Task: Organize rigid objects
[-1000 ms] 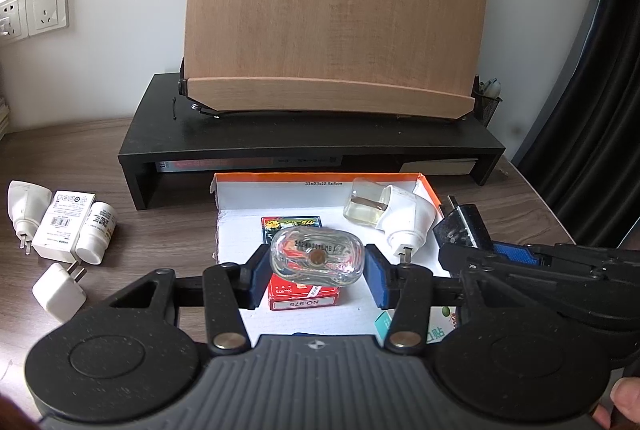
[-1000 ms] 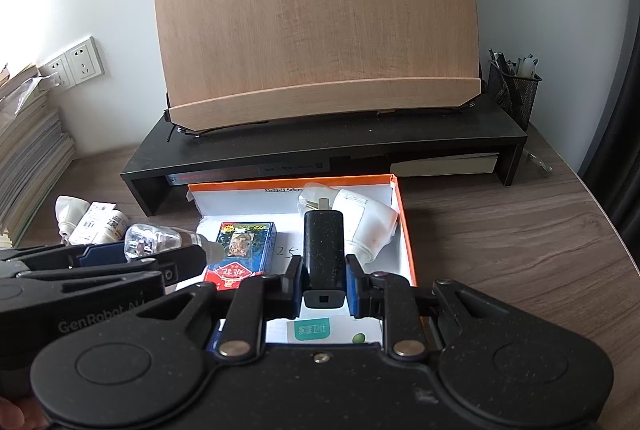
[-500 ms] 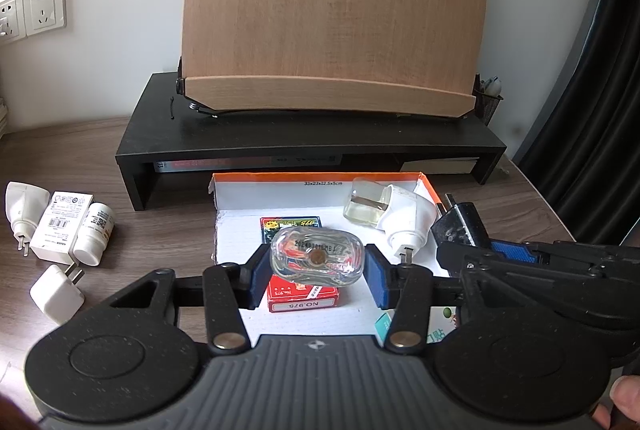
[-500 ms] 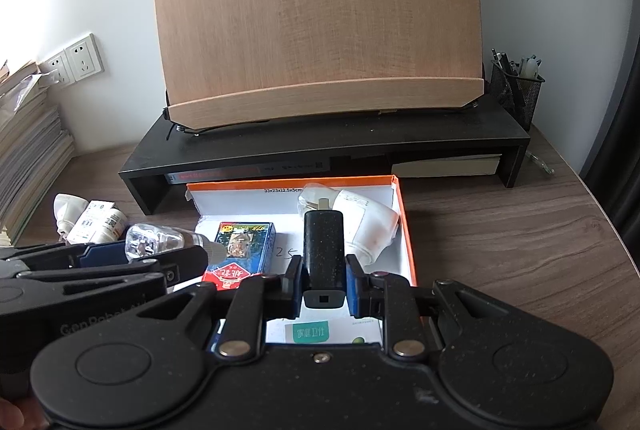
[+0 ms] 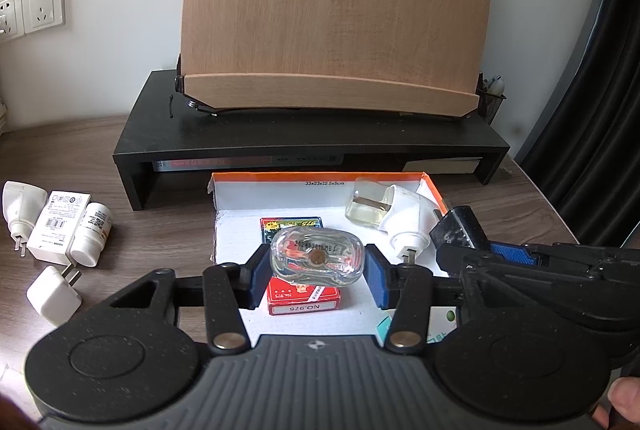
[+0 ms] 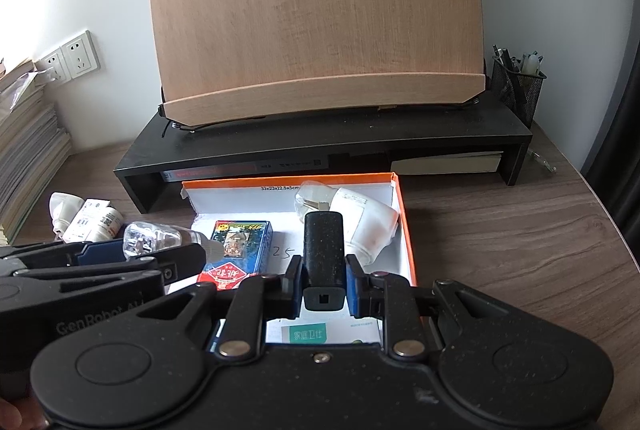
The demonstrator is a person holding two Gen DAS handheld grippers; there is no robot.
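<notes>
A wooden book stand fills the 12 o'clock half of both wrist views, tilted back on a long black riser shelf that stands on the brown wood-grain desk. Just at 6 o'clock of the riser lies an open box with white floor and orange rim.

Inside the box, toward 1 o'clock, a white plug-in device lies on its side with a small clear container touching it. Near the box's centre a deck of playing cards lies flat.

The left gripper hangs over the box, its blue pads pinching a clear glass bottle above the card deck. The right gripper is clamped on a black charger block, held lengthwise pointing to 12 o'clock over the box, at 6 o'clock of the white device. In the left wrist view it enters from 3 o'clock.

On the desk at 9 o'clock of the box lie a white plug adapter, a white carton touching a white pill bottle, and at 7 o'clock a small white charger cube. A mesh pen holder stands on the riser's right end.
</notes>
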